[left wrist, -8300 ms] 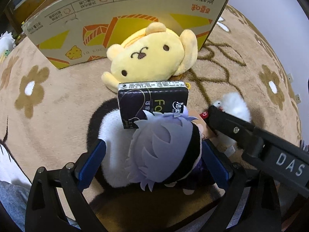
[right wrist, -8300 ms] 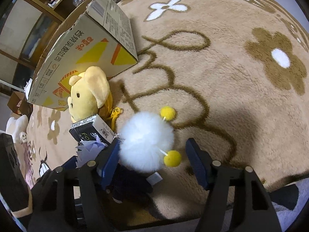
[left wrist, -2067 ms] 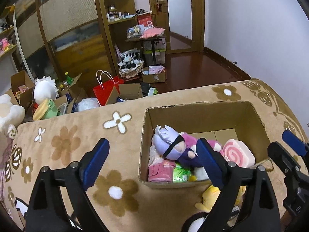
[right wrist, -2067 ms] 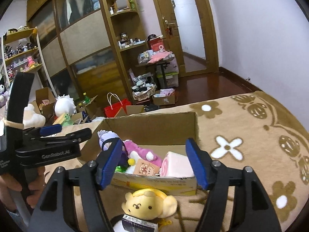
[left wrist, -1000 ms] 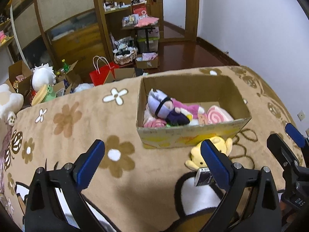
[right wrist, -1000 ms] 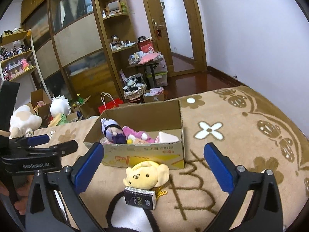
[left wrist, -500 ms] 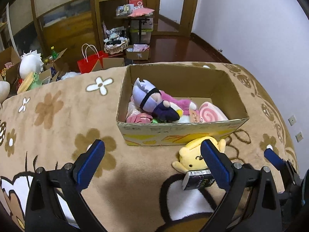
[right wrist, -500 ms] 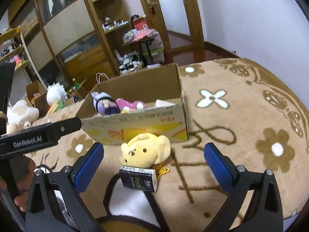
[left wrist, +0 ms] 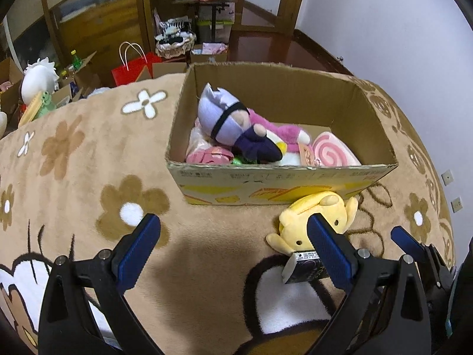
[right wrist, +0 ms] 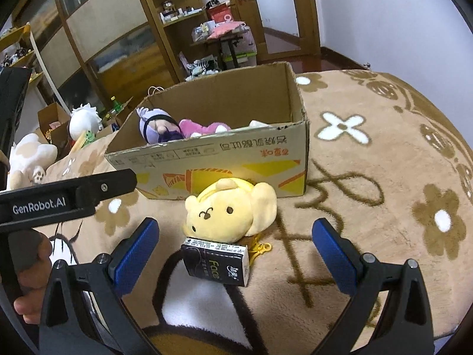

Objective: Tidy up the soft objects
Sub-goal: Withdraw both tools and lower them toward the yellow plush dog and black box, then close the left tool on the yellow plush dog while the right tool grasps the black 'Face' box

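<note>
A cardboard box (left wrist: 372, 112) (right wrist: 224, 159) stands on the flowered brown blanket. In it lie a purple-haired doll (left wrist: 224, 118) (right wrist: 156, 125), a pink plush (left wrist: 278, 131) and a pink swirl cushion (left wrist: 334, 155). A yellow bear plush (right wrist: 233, 214) (left wrist: 317, 211) lies in front of the box, with a black tissue pack (right wrist: 217, 261) (left wrist: 304, 267) against it. My right gripper (right wrist: 235, 251) is open and empty, with the plush and pack between its fingers. My left gripper (left wrist: 233, 247) is open and empty above the blanket, left of the plush.
The blanket (right wrist: 384, 177) spreads around the box. Behind it stand wooden shelves (right wrist: 177, 14), a red bag (left wrist: 133, 68), boxes and white plush toys (right wrist: 29, 153). A door and a white wall (left wrist: 384, 14) lie to the right.
Both grippers have come lower and closer to the box and the yellow plush. The right gripper now frames the plush and tissue pack.
</note>
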`<move>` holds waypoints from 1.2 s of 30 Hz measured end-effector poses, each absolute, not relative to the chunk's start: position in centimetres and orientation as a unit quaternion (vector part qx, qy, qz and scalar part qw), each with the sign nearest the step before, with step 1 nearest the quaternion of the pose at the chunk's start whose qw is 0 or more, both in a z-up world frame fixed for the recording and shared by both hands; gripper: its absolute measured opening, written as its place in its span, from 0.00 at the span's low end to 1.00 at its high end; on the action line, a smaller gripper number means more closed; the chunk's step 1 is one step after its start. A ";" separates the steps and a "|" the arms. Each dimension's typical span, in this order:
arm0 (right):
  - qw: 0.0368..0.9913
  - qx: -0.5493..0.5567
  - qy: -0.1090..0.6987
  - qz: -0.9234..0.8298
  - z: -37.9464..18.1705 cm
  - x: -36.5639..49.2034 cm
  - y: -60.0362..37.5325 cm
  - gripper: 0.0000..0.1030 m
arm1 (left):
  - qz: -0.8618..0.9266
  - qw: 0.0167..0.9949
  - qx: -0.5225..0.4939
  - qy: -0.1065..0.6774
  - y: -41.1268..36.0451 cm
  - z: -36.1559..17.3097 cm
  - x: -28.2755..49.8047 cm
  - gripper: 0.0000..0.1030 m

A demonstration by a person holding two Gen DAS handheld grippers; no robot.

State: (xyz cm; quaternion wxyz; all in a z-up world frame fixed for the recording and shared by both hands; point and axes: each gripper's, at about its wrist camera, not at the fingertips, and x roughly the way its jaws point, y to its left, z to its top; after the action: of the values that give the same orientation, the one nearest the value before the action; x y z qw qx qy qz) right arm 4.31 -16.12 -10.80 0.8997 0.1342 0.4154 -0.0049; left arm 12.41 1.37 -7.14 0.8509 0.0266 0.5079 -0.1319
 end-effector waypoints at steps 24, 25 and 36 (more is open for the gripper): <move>0.845 0.140 0.514 0.039 -16.6 7.1 -14.8 0.91 | -0.139 0.824 0.020 0.550 -0.3 -11.0 13.8 0.96; 0.844 0.139 0.516 0.040 -16.7 7.1 -14.7 0.91 | -0.140 0.823 0.021 0.550 -0.4 -11.1 13.8 0.96; 0.830 0.173 0.528 0.047 -17.8 7.5 -15.3 0.64 | -0.149 0.823 0.030 0.547 -1.7 -11.5 13.4 0.96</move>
State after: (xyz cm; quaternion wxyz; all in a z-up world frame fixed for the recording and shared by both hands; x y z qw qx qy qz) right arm 7.55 -15.29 -17.76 0.8303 0.1730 0.5278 0.0468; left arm 13.43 -1.66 -11.54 0.8231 0.0299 0.5470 -0.1495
